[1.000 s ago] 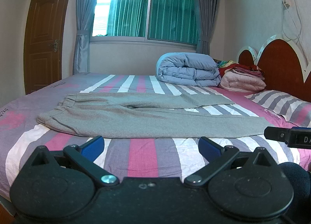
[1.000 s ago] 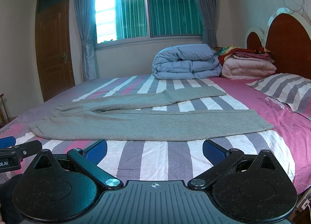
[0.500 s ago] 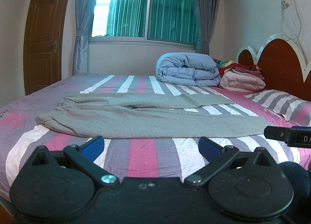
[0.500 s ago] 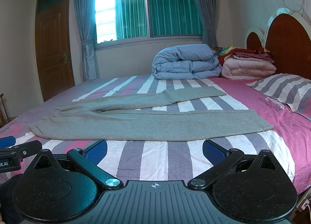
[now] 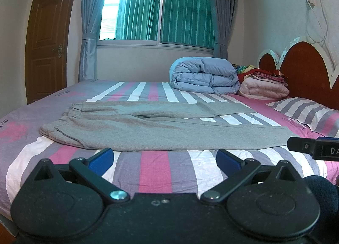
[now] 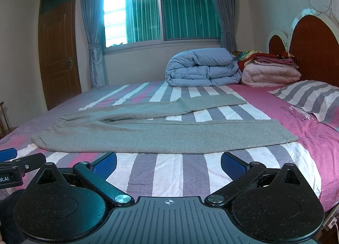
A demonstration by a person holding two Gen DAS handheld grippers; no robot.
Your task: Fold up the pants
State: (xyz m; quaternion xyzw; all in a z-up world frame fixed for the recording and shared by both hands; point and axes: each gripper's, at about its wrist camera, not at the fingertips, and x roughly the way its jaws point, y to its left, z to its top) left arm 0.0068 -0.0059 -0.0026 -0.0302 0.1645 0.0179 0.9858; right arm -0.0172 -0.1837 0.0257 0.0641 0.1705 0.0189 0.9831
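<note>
Grey pants point(image 5: 161, 129) laid flat across bed point(image 5: 154, 172), near front edge, waistband toward left edge, legs splayed toward headboard point(image 5: 305, 68) side, nearer leg parallel to front edge, farther leg angled away. Left gripper point(image 5: 164, 158) wide apart, empty, hanging short of the cloth over the front edge. Right gripper point(image 6: 168, 162) likewise spread, empty, just short of nearer leg. Nothing folded yet. Soft knit, light, limp, probably drapes and sags when lifted, no slip on sheet likely. Best hold: pinch waistband corner point(image 5: 47, 130) with left, nearer leg cuff point(image 6: 288, 136) with right, then carry over onto farther leg. Folded duvet point(image 6: 201, 68) and blanket pile point(image 6: 271, 70) well apart at far corner.
</note>
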